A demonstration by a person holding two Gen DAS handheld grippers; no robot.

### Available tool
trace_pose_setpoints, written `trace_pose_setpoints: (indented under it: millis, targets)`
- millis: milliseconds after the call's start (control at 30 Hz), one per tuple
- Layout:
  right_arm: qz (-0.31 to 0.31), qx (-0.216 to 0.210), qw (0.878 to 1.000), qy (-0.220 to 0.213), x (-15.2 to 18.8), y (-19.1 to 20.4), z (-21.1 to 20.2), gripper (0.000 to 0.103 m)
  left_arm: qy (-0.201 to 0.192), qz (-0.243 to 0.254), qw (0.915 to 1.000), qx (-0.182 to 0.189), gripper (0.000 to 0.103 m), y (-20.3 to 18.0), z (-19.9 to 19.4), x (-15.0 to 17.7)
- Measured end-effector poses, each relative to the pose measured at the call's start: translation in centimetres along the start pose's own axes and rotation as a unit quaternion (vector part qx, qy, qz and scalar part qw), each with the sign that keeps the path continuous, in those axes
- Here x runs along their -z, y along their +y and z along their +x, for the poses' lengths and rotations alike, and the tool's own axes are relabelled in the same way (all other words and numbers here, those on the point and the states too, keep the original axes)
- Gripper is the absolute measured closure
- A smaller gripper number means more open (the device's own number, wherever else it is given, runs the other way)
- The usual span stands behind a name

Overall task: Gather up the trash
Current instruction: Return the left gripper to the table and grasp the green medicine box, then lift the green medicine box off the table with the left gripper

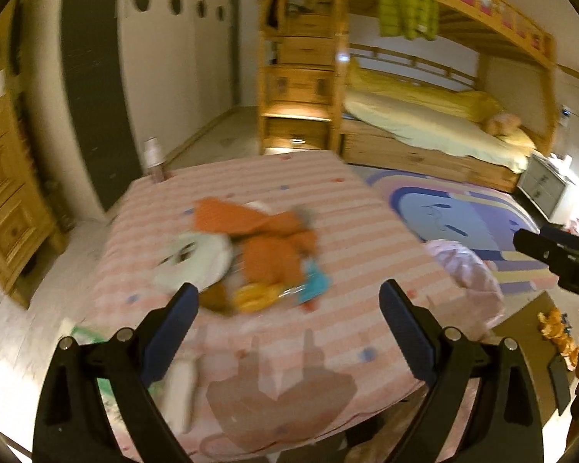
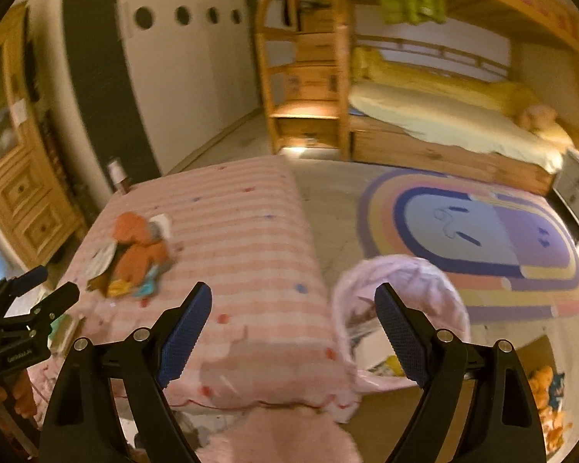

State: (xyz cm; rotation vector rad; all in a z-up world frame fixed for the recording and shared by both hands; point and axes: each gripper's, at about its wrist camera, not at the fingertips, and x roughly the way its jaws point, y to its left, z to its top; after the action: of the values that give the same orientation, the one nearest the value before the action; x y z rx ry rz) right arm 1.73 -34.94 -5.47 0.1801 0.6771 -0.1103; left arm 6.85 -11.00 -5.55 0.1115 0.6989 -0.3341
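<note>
A heap of trash (image 1: 251, 254) lies on the pink striped bed cover (image 1: 351, 208): orange wrappers, a white printed bag, yellow and teal scraps. My left gripper (image 1: 289, 308) hovers open just short of it, nothing between its blue pads. In the right wrist view the same heap (image 2: 135, 254) sits at the left of the bed cover (image 2: 243, 231). My right gripper (image 2: 293, 308) is open and empty above the bed's right edge. A pink plastic bag (image 2: 401, 277) with paper scraps inside stands open on the floor beside the bed, under the right finger. The bag (image 1: 471, 270) also shows at the bed's right edge.
A bottle (image 1: 153, 158) stands past the bed's far left corner. A rainbow rug (image 2: 482, 231) covers the floor to the right. A wooden bunk bed (image 1: 424, 123) and drawers (image 1: 297, 88) fill the back. Small toys (image 2: 548, 389) lie on the floor at the right.
</note>
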Motion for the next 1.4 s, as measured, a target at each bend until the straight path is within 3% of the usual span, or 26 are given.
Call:
trace_pose_setpoints:
  millis: [233,567,1000,1233,1400]
  targets:
    - [-0.042,-0.034,0.998,0.016,0.0,5.0,2.0,0.022,0.007,-0.048,0.9973,-0.054,0.012,5.5,-1.4,2.3]
    - [-0.089,-0.070,0.992,0.048,0.7,9.7,4.6,0.051,0.034,-0.093,0.9897,-0.104,0.012,11.4,-1.7,6.5]
    - [-0.112,-0.096,0.984,0.098,0.6,13.7,11.3,0.051,0.080,-0.159,0.9807,-0.081,0.012,14.4,0.1,8.8]
    - [-0.100,-0.111,0.980,0.130,0.2,13.8,14.1,0.052,0.088,-0.161,0.9816,-0.052,0.012,14.8,2.0,8.7]
    - [-0.103,-0.117,0.977,0.143,0.3,13.7,14.6,0.090,0.083,-0.141,0.9861,-0.029,0.012,14.4,3.4,7.5]
